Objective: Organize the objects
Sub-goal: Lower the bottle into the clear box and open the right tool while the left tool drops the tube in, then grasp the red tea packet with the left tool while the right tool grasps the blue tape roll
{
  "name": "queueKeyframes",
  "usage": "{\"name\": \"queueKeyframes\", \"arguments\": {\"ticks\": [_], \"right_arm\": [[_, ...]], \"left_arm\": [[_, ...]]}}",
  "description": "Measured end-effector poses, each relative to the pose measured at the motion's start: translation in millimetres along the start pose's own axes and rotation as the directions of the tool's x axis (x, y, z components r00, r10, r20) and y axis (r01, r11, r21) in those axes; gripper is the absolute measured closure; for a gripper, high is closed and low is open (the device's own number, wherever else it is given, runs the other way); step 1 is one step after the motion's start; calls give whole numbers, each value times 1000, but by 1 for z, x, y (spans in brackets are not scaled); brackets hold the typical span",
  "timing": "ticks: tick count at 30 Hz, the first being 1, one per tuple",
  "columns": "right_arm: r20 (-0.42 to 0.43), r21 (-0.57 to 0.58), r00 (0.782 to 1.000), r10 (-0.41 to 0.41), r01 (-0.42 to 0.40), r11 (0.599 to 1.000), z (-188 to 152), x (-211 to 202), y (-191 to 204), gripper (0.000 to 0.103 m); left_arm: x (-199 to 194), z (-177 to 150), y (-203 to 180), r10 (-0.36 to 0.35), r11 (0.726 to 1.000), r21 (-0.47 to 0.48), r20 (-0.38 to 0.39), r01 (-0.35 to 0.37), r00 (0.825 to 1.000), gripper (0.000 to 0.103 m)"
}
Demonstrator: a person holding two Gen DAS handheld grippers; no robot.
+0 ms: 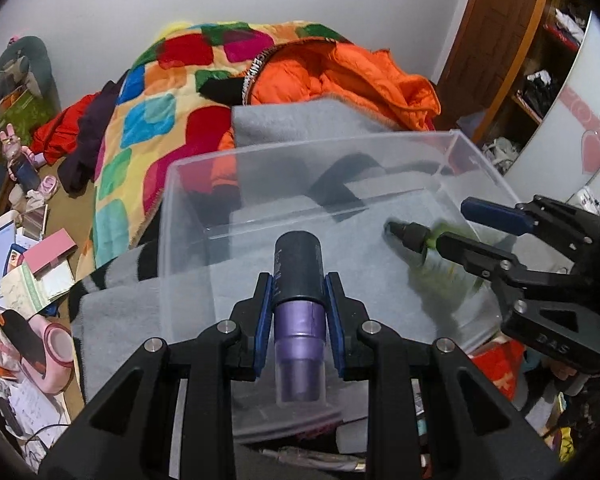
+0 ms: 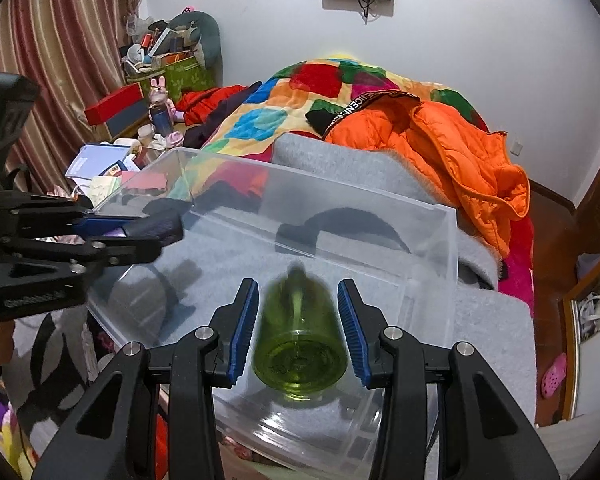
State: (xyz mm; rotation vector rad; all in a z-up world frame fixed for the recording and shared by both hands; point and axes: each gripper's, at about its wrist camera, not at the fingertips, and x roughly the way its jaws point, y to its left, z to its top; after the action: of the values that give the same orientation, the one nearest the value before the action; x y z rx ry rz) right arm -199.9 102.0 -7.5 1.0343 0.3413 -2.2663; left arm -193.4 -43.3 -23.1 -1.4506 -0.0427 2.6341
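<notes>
A clear plastic bin (image 1: pixel 452 136) stands on a grey blanket on the bed; it also shows in the right wrist view (image 2: pixel 452 216). My left gripper (image 1: pixel 299 288) is shut on a purple bottle with a dark cap (image 1: pixel 298 276), held over the bin's near edge. My right gripper (image 2: pixel 298 300) is open, its blue pads on either side of a green transparent bottle (image 2: pixel 300 344) that is motion-blurred and not gripped, over the bin. In the left wrist view the green bottle (image 1: pixel 428 240) shows with its black cap, beside the right gripper (image 1: pixel 460 222).
An orange jacket (image 2: pixel 460 152) and a patchwork quilt (image 1: pixel 148 120) lie on the bed behind the bin. Boxes, papers and toys clutter the left side (image 1: pixel 32 264). A wooden wardrobe (image 1: pixel 500 40) stands at the right.
</notes>
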Motion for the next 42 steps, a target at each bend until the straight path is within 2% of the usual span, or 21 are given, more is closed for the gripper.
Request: {"name": "queueKeyframes", "arguments": {"ticks": [8, 11, 15, 20, 26, 30, 34, 42], "right_arm": [[-7, -7, 1000, 4, -4, 1000, -4, -4, 2, 64], [-8, -1, 1000, 12, -12, 1000, -7, -7, 2, 59], [1, 1, 1000, 7, -7, 1000, -10, -14, 1, 58], [25, 4, 1000, -4, 4, 1000, -15, -31, -2, 48], [68, 25, 998, -12, 10, 1000, -26, -60, -9, 44], [99, 36, 994, -42, 39, 999, -36, -80, -12, 37], [106, 44, 993, -54, 50, 998, -53, -95, -15, 36], [64, 68, 997, -39, 35, 997, -87, -102, -19, 35]], "left_arm": [[4, -3, -8, -39, 999, 11, -14, 39, 999, 78], [-2, -5, -11, -47, 999, 22, -6, 47, 999, 78], [-16, -9, -15, -48, 998, 38, 14, 48, 999, 75], [-40, -20, -22, -26, 999, 48, 60, 24, 998, 49], [-68, -36, -35, 24, 998, 57, 123, -31, 992, 26], [-80, -47, -49, 51, 995, 78, 151, -64, 987, 18], [-89, -64, -67, 52, 993, 99, 179, -71, 982, 8], [-79, -96, -99, 31, 991, 124, 149, -50, 988, 8]]}}
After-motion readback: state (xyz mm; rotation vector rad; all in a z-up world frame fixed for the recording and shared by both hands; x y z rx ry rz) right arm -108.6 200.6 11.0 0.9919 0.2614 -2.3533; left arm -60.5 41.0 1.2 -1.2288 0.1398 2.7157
